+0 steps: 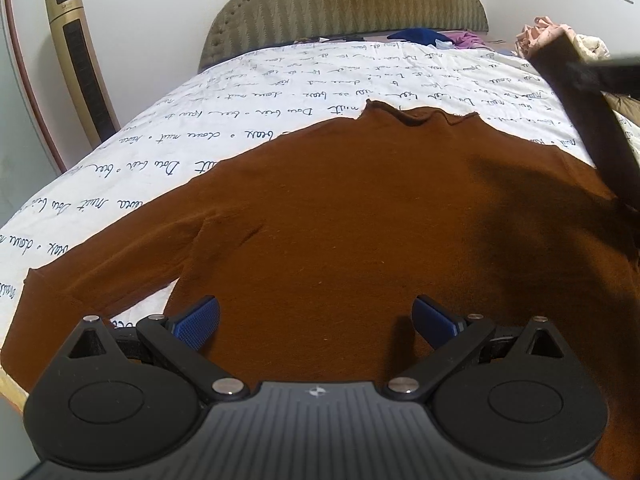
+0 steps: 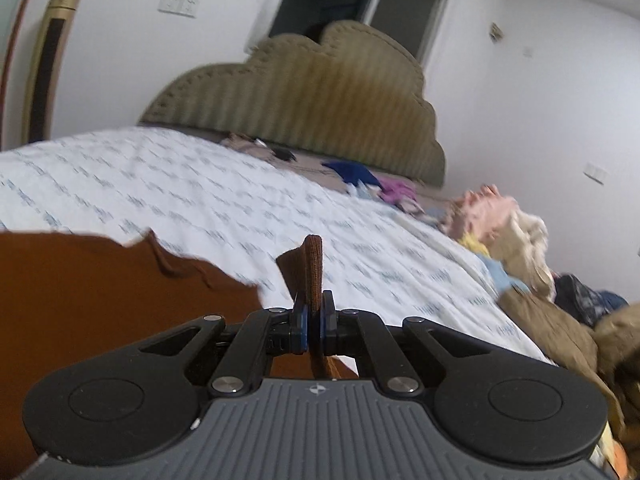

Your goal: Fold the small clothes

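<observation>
A rust-brown long-sleeved knit sweater [image 1: 340, 220] lies spread flat on the bed, on a white quilt printed with dark handwriting [image 1: 240, 92], its rolled collar pointing toward the olive padded headboard [image 1: 348, 4]. The folding looks barely begun: the body is unfolded, and the sleeve on the gold tower fan's [image 1: 80, 60] side of the sweater is stretched out flat across the quilt.

The left gripper [image 1: 316, 320] hovers over the sweater's lower body with its jaws wide apart and nothing between them. The right gripper [image 2: 314, 322] has its jaws pinched shut on the ribbed cuff of the sweater's other sleeve [image 2: 310, 268], raised above the quilt. My guess is that this sleeve is being brought across the body as the first fold; the second sleeve and the body folds are left.

Beyond the sweater's collar the quilt offers open room up to the headboard. On the far side of the sweater from the fan, a heap of mixed clothes [image 2: 520, 232] crowds the bed's edge, so a wide swing there could snag.
</observation>
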Tool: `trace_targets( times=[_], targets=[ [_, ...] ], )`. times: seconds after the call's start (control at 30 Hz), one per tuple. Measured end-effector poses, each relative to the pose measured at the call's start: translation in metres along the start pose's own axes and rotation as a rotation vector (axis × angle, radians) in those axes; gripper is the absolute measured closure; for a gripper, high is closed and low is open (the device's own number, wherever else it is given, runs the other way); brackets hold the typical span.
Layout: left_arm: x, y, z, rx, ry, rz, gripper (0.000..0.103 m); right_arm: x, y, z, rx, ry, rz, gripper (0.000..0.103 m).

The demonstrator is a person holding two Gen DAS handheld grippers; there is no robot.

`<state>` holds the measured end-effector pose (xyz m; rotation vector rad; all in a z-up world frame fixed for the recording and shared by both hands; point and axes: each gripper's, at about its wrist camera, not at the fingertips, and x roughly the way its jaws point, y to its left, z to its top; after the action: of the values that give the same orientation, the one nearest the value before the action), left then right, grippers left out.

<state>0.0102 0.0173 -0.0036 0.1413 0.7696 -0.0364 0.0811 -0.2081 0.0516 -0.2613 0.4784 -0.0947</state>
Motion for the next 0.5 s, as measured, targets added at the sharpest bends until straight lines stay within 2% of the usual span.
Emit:
trace_targets(
  times=[0.23, 0.5],
  targets=[
    [-0.006, 0.011, -0.002, -0.021, -0.015, -0.015, 0.0, 0.013, 0.063, 0.036, -0.048, -0.049, 0.09, 0.097],
    [-0.003, 0.024, -0.004, -0.054, -0.009, -0.006, 0.0, 0.022, 0.124, 0.037, -0.083, -0.015, 0.214, 0.097]
  ],
)
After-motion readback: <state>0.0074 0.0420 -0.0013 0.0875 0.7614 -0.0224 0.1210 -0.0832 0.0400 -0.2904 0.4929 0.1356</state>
